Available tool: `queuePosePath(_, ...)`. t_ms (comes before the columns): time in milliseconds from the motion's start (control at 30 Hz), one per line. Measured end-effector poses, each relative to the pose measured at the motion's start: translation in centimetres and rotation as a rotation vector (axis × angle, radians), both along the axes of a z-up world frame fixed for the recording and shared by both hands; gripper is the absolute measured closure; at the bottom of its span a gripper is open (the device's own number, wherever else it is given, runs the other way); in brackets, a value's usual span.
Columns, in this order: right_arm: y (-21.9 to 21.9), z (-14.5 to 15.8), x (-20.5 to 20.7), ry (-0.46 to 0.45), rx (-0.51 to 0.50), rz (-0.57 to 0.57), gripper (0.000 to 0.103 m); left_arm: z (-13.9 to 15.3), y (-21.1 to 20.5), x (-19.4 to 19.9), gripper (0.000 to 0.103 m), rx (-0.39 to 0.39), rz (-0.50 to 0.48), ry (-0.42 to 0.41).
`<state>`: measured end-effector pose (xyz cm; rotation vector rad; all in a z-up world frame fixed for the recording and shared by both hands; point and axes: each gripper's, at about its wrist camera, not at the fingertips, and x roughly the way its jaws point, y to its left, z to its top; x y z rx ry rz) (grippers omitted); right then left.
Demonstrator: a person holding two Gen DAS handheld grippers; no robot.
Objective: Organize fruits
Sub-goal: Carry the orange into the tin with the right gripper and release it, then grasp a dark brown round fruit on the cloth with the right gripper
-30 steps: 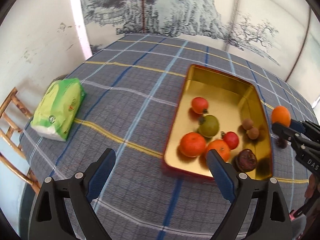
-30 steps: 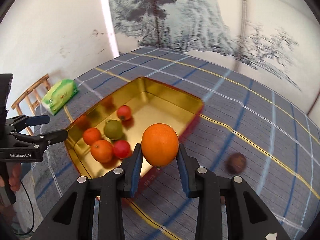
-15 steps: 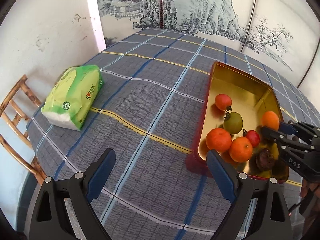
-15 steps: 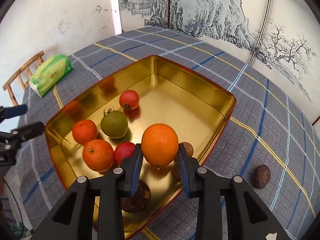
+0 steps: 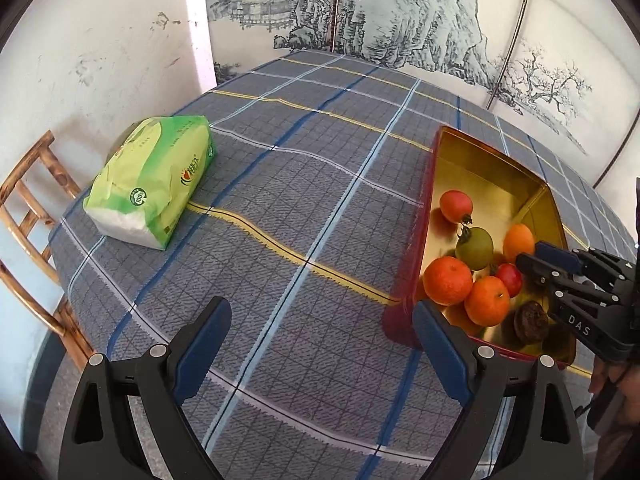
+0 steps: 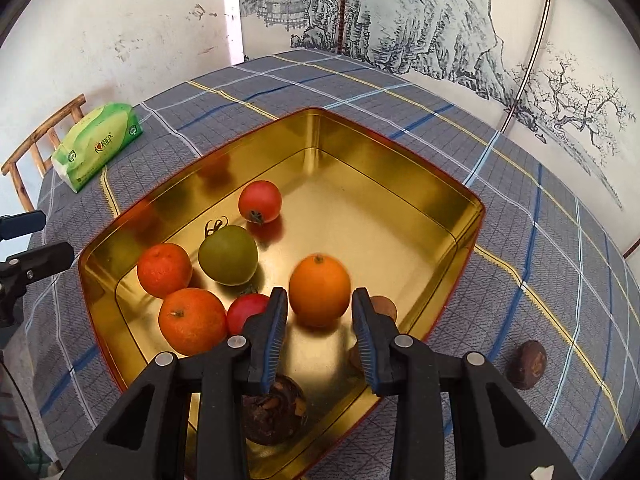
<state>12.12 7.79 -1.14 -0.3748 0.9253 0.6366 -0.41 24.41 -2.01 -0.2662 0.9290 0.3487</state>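
Note:
A gold tin tray point(image 6: 400, 184) with a red outer wall point(image 5: 404, 312) holds several fruits: two tangerines, a green tomato point(image 6: 228, 254), red tomatoes, a dark brown fruit point(image 6: 276, 408). An orange point(image 6: 319, 290) lies on the tray floor just ahead of my right gripper point(image 6: 320, 316), whose jaws stand open and clear of it. The orange also shows in the left wrist view point(image 5: 518, 242). A brown fruit point(image 6: 526, 364) lies on the cloth right of the tray. My left gripper point(image 5: 322, 344) is open and empty over the cloth, left of the tray.
A green tissue pack point(image 5: 152, 180) lies at the table's left edge, beside a wooden chair point(image 5: 24, 208). The round table has a blue checked cloth point(image 5: 280, 208). A painted screen point(image 5: 400, 12) stands behind it.
My right gripper carried the orange over the tray, then opened; the orange now rests on the tray floor. The left gripper drew back to the left, staying open.

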Motion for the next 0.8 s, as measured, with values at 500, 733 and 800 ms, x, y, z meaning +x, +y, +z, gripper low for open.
queuePosePath(500, -0.7, 0.8, -0.3, -0.001, 0.060, -0.005, 0.072, 1.5, -1.0, -0.3, 0.011, 0.056, -0.022, -0.030)
queuePosePath(733, -3.9, 3.0, -1.4, -0.024, 0.157, -0.053, 0.066, 1.6, -1.8, -0.1, 0.011, 0.055, -0.035, -0.021)
queuePosePath(800, -5.3, 3.3, -1.8, -0.033, 0.167, -0.074, 0.066, 1.6, -1.8, -0.1, 0.011, 0.054, -0.035, -0.018)
